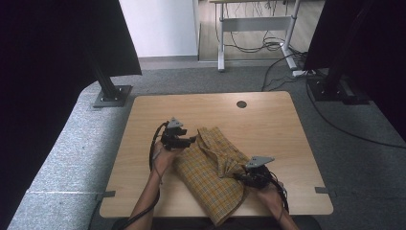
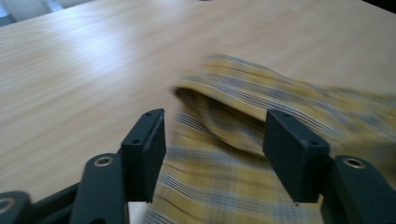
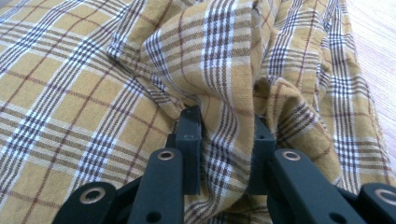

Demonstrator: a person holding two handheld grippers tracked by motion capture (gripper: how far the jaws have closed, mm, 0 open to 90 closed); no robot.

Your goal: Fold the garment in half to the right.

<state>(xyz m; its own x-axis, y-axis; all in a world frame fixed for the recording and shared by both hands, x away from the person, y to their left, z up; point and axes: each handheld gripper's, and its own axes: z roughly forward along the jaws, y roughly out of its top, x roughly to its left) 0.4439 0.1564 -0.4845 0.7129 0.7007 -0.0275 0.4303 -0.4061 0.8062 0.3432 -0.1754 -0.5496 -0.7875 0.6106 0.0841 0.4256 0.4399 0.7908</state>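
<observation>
Plaid cloth (image 1: 210,167) lies on wooden counter (image 1: 268,124); right claw (image 1: 242,176) clamps a fold, left claw (image 1: 194,140) apart above cloth edge; grey carpet (image 1: 72,158) surrounds counter.

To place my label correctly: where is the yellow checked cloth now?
In the high view the yellow checked cloth lies on the wooden table near its front edge, between the left gripper and the right gripper.

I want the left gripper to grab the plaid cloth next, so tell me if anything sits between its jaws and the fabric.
Nothing visible does. The left gripper has its jaws open with the plaid cloth right beneath and ahead of them; only bare table lies alongside. The right gripper is pinching a fold elsewhere.
</observation>
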